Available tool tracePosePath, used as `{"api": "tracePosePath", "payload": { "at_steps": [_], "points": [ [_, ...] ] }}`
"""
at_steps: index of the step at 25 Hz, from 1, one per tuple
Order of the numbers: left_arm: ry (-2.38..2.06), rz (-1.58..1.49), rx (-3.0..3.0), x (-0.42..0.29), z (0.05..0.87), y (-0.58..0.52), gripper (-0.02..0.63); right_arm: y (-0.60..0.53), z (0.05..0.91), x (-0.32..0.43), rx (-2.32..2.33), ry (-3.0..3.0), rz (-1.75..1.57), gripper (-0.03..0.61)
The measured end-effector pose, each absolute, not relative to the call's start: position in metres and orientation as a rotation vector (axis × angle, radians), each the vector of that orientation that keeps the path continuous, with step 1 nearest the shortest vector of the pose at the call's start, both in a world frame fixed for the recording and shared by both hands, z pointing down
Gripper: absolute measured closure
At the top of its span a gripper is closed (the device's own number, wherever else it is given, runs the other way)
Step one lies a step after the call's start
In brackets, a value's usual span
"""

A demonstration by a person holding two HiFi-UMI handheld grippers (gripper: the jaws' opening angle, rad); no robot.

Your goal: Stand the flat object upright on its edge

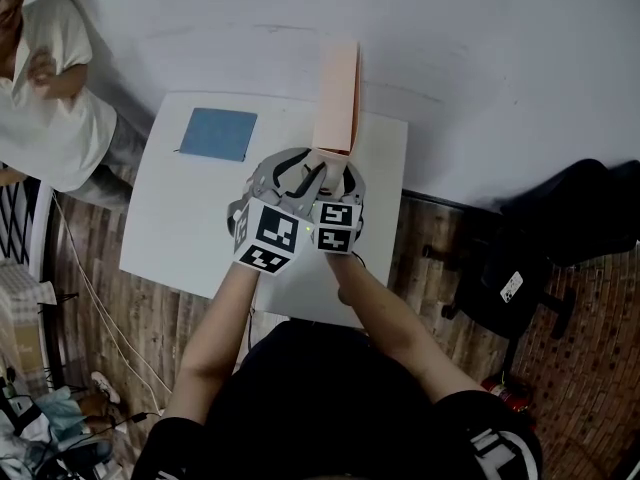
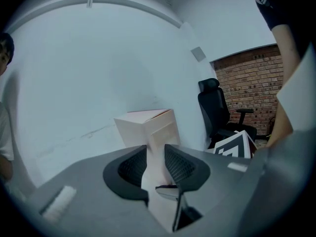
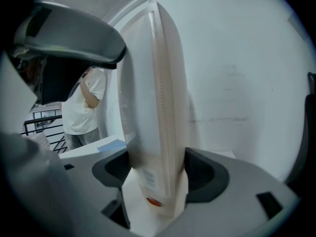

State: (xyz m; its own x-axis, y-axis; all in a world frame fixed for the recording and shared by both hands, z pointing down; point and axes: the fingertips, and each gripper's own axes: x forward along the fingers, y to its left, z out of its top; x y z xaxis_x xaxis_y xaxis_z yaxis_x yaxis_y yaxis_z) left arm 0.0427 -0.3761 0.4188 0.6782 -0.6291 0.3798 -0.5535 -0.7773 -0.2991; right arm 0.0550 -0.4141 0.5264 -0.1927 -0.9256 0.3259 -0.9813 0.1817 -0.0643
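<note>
A pale peach, smooth flat cardboard box (image 1: 336,98) stands over the white tabletop (image 1: 190,228), to the right of the matte blue flat square sheet (image 1: 218,133); its long axis runs up and down, one narrow seamed edge facing the right claw (image 3: 158,177); that claw clamps the box's lower end across its thickness; the left claw (image 2: 155,164), narrow, pinches a thin edge of the box

Black short-sleeved top (image 1: 300,398) worn, white print on sleeve (image 1: 492,440). Grey left gripper (image 2: 157,164), right gripper (image 3: 158,174); black-white marker cubes (image 1: 268,236) fitted.
</note>
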Motion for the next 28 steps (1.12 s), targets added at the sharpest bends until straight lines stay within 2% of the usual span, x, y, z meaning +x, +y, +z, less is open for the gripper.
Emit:
{"api": "tracePosePath", "payload": {
  "at_steps": [28],
  "points": [
    [0.989,-0.740,-2.739,0.050,0.422,-0.409,0.495,-0.447,0.526,0.061,1.874,-2.216,0.397,0.241]
  ]
}}
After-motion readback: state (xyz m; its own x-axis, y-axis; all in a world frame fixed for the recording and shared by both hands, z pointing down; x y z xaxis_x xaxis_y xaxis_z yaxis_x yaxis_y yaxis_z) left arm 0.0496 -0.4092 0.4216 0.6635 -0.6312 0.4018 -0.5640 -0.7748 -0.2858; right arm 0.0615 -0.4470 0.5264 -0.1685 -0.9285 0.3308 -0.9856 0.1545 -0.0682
